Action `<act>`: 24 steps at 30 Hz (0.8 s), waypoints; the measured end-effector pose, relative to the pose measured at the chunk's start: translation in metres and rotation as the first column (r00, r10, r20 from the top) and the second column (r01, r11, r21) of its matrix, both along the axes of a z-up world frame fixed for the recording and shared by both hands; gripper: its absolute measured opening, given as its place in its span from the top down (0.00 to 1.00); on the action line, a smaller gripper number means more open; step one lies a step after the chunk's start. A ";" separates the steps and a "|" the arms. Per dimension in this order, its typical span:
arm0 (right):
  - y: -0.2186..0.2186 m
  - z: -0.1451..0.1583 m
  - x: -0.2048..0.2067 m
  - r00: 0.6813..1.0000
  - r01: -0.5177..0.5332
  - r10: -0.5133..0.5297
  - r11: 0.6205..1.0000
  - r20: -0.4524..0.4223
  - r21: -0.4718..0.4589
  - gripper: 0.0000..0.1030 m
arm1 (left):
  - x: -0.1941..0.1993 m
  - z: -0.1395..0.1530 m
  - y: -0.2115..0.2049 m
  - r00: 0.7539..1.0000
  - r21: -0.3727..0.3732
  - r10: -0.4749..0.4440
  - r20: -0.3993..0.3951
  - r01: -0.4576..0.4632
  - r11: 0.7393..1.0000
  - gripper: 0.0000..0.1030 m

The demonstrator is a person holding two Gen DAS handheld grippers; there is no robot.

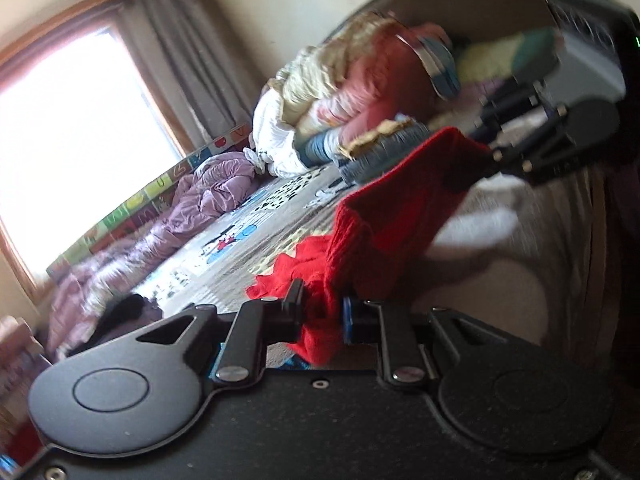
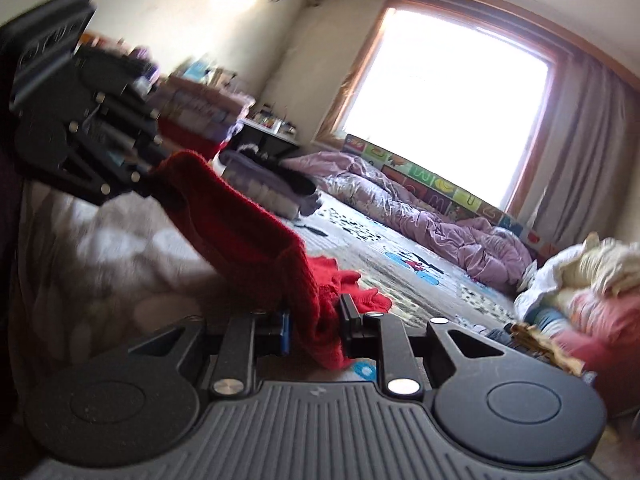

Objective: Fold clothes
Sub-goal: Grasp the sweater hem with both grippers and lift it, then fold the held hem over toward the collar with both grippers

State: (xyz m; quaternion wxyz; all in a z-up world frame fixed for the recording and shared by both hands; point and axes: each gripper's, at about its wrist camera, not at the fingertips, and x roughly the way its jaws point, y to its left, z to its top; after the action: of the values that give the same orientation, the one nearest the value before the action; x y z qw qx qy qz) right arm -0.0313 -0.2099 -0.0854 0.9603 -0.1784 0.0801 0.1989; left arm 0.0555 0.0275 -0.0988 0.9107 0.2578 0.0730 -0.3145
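Observation:
A red knitted garment [image 1: 384, 216] hangs stretched between my two grippers above the patterned bed sheet [image 1: 248, 236]. In the left wrist view my left gripper [image 1: 324, 316] is shut on one bunched end of it at the bottom of the frame. At the upper right my right gripper [image 1: 490, 156] pinches the other end. From the right wrist, the red garment [image 2: 240, 216] runs from my right gripper [image 2: 314, 328], shut on it, up to my left gripper [image 2: 150, 182] at the upper left. A loose part of the garment trails on the sheet [image 2: 400, 248].
A pile of mixed clothes [image 1: 348, 92] [image 2: 580, 280] lies on the bed. A crumpled purple quilt [image 1: 208, 196] [image 2: 420, 208] runs along colourful letter panels [image 2: 440, 184] under a bright window [image 2: 440, 80]. Pale blurred cloth [image 1: 520, 240] fills the near side.

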 end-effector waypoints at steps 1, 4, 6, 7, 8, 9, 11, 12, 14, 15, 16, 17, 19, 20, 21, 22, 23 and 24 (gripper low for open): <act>-0.004 0.001 0.007 1.000 0.006 -0.005 0.999 -0.011 0.045 0.76 | 0.007 0.002 0.002 1.000 -0.043 0.001 -0.025 -0.002 0.999 0.84; -0.017 0.005 0.024 0.999 0.014 -0.006 0.984 -0.047 0.176 0.76 | 0.027 0.008 0.007 0.995 -0.168 -0.004 -0.100 -0.013 0.986 0.84; -0.024 0.008 0.037 0.998 0.014 0.002 0.968 -0.066 0.249 0.76 | 0.044 0.010 0.010 0.989 -0.244 -0.012 -0.148 -0.024 0.970 0.84; -0.028 0.008 0.045 0.997 0.015 0.007 0.958 -0.076 0.286 0.76 | 0.052 0.011 0.012 0.985 -0.281 -0.016 -0.173 -0.033 0.959 0.84; -0.032 0.007 0.052 0.996 0.017 0.011 0.946 -0.085 0.323 0.76 | 0.054 0.011 0.016 0.980 -0.313 -0.022 -0.196 -0.042 0.949 0.84; -0.037 0.006 0.061 0.995 0.017 0.022 0.931 -0.102 0.365 0.76 | 0.057 0.011 0.019 0.976 -0.343 -0.029 -0.216 -0.048 0.938 0.84; -0.048 0.002 0.076 0.990 0.019 0.047 0.894 -0.136 0.447 0.76 | 0.069 0.012 0.022 0.968 -0.388 -0.042 -0.249 -0.060 0.920 0.84; -0.053 0.001 0.083 0.987 0.021 0.060 0.874 -0.152 0.485 0.77 | 0.074 0.012 0.023 0.964 -0.407 -0.048 -0.261 -0.065 0.911 0.84; -0.060 -0.006 0.099 0.980 0.033 0.084 0.829 -0.183 0.559 0.77 | 0.084 0.012 0.026 0.958 -0.436 -0.060 -0.281 -0.072 0.897 0.84; -0.063 -0.009 0.107 0.976 0.041 0.094 0.806 -0.196 0.591 0.77 | 0.090 0.012 0.027 0.956 -0.445 -0.063 -0.288 -0.076 0.892 0.84; -0.066 -0.013 0.113 0.973 0.051 0.099 0.786 -0.207 0.616 0.77 | 0.096 0.012 0.028 0.953 -0.455 -0.065 -0.295 -0.080 0.887 0.84; -0.069 -0.016 0.119 0.971 0.064 0.100 0.768 -0.217 0.637 0.77 | 0.101 0.012 0.029 0.951 -0.464 -0.068 -0.302 -0.085 0.882 0.84; -0.074 -0.020 0.131 0.967 0.077 0.109 0.738 -0.231 0.671 0.77 | 0.113 0.011 0.030 0.946 -0.484 -0.073 -0.316 -0.094 0.870 0.84; -0.075 -0.021 0.137 0.966 0.077 0.115 0.728 -0.232 0.681 0.77 | 0.119 0.011 0.031 0.944 -0.495 -0.078 -0.321 -0.097 0.863 0.84; -0.076 -0.022 0.142 0.965 0.075 0.121 0.720 -0.231 0.690 0.77 | 0.124 0.010 0.033 0.942 -0.507 -0.083 -0.326 -0.100 0.856 0.84; -0.078 -0.022 0.149 0.965 0.076 0.124 0.714 -0.232 0.696 0.77 | 0.131 0.010 0.033 0.940 -0.516 -0.086 -0.330 -0.103 0.850 0.84; -0.079 -0.022 0.155 0.964 0.077 0.126 0.708 -0.234 0.702 0.77 | 0.138 0.010 0.034 0.938 -0.524 -0.089 -0.334 -0.107 0.845 0.84; -0.080 -0.022 0.161 0.963 0.078 0.129 0.702 -0.235 0.708 0.77 | 0.144 0.011 0.034 0.937 -0.533 -0.093 -0.338 -0.109 0.839 0.84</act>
State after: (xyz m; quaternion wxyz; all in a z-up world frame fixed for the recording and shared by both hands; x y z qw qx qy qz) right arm 0.1301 -0.2903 -0.1075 0.9317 0.2334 0.1231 0.2497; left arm 0.1995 0.0620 -0.0882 0.9196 -0.0716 0.1427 -0.3589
